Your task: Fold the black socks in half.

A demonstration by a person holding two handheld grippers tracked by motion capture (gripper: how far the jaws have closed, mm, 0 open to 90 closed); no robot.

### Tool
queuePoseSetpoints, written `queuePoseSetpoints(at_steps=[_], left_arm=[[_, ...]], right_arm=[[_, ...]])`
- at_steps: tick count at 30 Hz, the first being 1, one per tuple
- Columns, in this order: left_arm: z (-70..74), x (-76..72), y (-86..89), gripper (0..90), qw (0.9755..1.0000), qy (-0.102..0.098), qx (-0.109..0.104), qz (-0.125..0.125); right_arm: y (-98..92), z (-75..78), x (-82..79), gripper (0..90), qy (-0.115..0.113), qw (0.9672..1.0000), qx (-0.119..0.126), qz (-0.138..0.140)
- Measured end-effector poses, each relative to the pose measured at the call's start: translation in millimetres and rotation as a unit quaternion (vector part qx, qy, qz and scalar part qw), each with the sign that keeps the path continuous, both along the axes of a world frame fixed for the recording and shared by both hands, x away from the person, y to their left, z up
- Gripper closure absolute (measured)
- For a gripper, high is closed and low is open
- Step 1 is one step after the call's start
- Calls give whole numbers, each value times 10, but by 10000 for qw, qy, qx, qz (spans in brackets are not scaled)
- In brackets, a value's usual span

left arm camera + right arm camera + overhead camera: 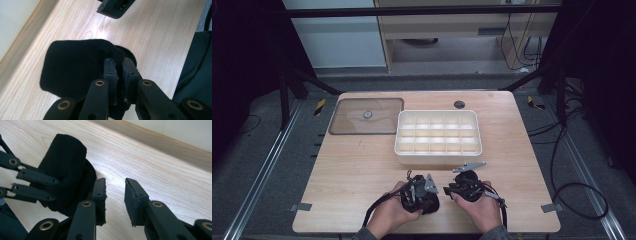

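I am pinching a rolled black sock [75,67] by its cuff in my left gripper [119,68], low over the table [362,165]; my right gripper [115,195] is standing narrowly parted, empty. With so shallow a bite, the cuff may slip free.

Each hand carries a black gripper: the left gripper [418,192] and the right gripper [468,186]. Both are built of matte black linkage bars pinned with brass-coloured rivets, ending in flat, dark padded jaws with small screws. Each is topped by a grey three-cornered plate, and a black cable trails from each. Dark grey-green sleeves cover the wrists.
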State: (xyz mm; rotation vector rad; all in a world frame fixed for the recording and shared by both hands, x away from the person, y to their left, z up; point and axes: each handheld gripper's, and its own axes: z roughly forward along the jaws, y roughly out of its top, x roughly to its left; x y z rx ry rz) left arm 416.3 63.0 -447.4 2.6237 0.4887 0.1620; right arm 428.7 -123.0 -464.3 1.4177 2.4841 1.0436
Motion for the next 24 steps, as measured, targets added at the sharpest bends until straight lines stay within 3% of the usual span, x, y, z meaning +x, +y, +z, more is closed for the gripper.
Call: queuePoseSetpoints(at_steps=[24], left_arm=[[-80,99,-234,829,9998,177,-58,-50]], right_arm=[[-241,27,27,693,-45,9995,10,-299]])
